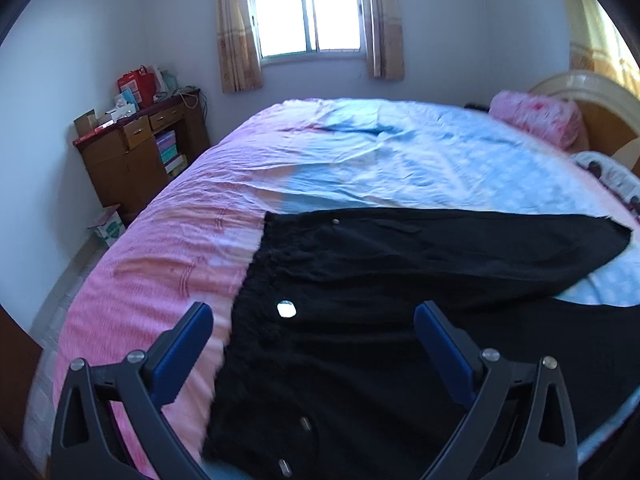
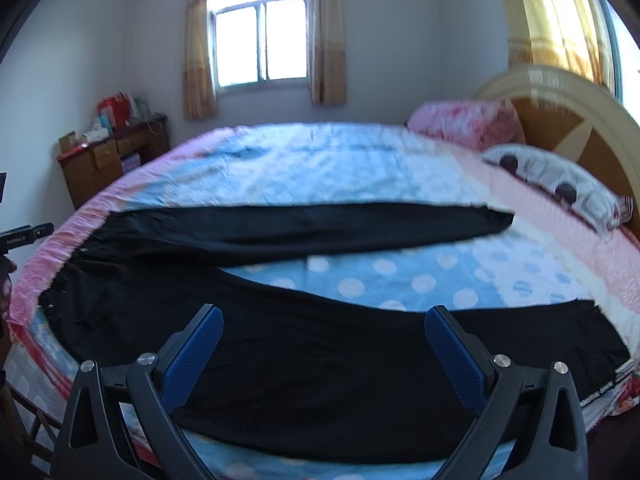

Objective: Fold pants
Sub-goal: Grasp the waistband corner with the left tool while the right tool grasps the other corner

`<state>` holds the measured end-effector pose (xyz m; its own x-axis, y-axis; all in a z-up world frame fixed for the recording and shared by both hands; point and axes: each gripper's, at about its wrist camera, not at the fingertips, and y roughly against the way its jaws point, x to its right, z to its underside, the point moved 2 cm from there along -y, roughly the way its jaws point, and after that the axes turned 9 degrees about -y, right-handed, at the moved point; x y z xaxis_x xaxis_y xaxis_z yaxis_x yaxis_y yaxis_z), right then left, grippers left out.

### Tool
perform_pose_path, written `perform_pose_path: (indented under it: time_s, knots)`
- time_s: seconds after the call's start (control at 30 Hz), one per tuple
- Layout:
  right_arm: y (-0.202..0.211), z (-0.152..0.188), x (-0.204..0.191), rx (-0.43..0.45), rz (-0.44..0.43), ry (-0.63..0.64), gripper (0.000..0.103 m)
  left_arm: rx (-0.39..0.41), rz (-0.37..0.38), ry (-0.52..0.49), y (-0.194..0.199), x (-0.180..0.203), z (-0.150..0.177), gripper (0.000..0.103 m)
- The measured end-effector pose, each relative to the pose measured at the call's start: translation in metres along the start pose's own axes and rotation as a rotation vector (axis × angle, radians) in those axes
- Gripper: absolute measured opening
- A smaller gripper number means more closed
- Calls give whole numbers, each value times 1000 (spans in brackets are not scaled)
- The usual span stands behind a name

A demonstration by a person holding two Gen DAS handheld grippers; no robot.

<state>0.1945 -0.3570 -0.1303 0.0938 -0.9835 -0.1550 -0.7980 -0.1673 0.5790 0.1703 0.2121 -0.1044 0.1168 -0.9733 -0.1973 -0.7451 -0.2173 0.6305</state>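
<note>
The left gripper (image 1: 314, 316) is hovering over the waist end of the pants (image 1: 400, 280), its blue fingers (image 1: 198, 324) spread wide and gripping nothing. The waistband is lying just below and between them, with a small pale tag (image 1: 286, 308) showing on the black cloth. One finger is hanging over the pink edge of the bedspread (image 1: 160, 248), the other over the black fabric.

The right gripper (image 2: 324, 320) is likewise standing wide open and holding nothing, poised above the near leg of the pants (image 2: 280, 340). Both legs are lying spread flat across the bed (image 2: 360, 172) in a V, the far leg stretching toward the pillows (image 2: 552, 176) and the near one running right under the fingers (image 2: 440, 332), with dotted blue sheet showing between them. Whether either gripper is touching the cloth, I cannot tell.

A wooden cabinet (image 1: 140, 152) is standing in the corner, beneath the window (image 1: 308, 12).
</note>
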Motion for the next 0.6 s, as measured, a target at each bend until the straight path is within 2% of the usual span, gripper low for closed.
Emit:
perform_pose_path:
  time_s: [0.1, 0.2, 0.3, 0.53, 0.6]
  knots:
    - [-22, -18, 21, -18, 13, -42, 102, -35, -34, -25, -39, -10, -24, 100]
    - [-40, -40, 38, -35, 36, -60, 101, -102, -44, -37, -88, -26, -46, 90]
    - [-58, -59, 54, -43, 67, -54, 96, -173, -42, -39, -134, -39, -61, 86]
    - [-101, -90, 102, -97, 124, -99, 93, -320, 1, -37, -220, -48, -70, 66]
    - [-113, -99, 118, -106, 132, -104, 93, -328, 27, -30, -231, -47, -69, 61]
